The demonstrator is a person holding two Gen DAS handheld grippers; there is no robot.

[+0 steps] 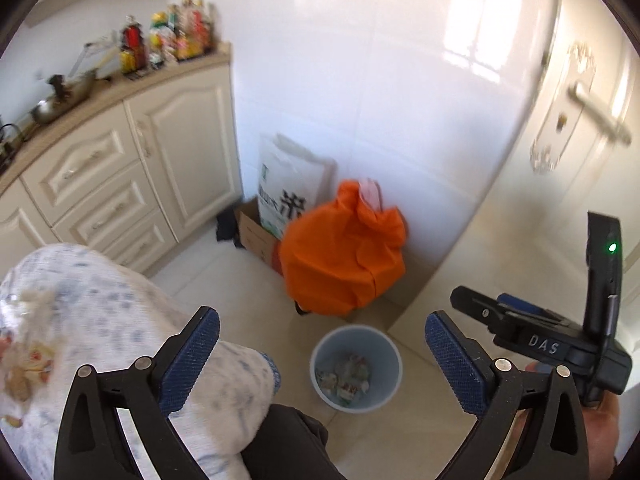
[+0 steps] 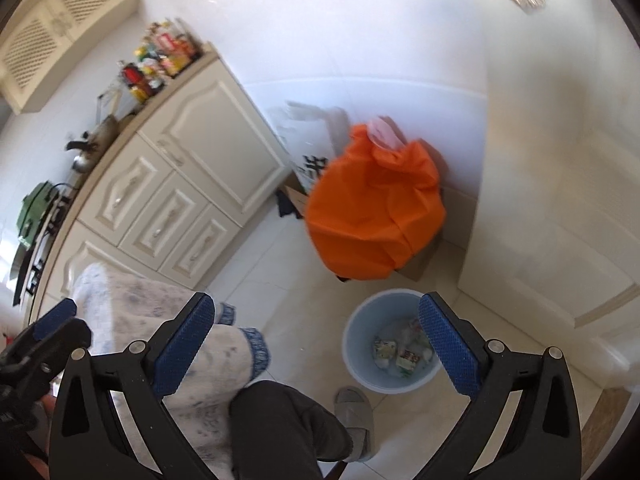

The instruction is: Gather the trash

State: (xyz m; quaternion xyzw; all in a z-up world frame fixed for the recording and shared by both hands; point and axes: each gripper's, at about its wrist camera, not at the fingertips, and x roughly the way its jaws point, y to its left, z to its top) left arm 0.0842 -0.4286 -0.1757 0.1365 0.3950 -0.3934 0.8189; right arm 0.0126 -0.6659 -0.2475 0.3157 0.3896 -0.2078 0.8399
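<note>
Beside bin point(image 2: 390, 340), bare floor point(image 2: 304, 312) all round

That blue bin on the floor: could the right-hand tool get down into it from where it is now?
Probably yes. The blue bin stands open-topped, with only bare floor around it, and the right tool hangs above it, wide open and holding nothing.
</note>
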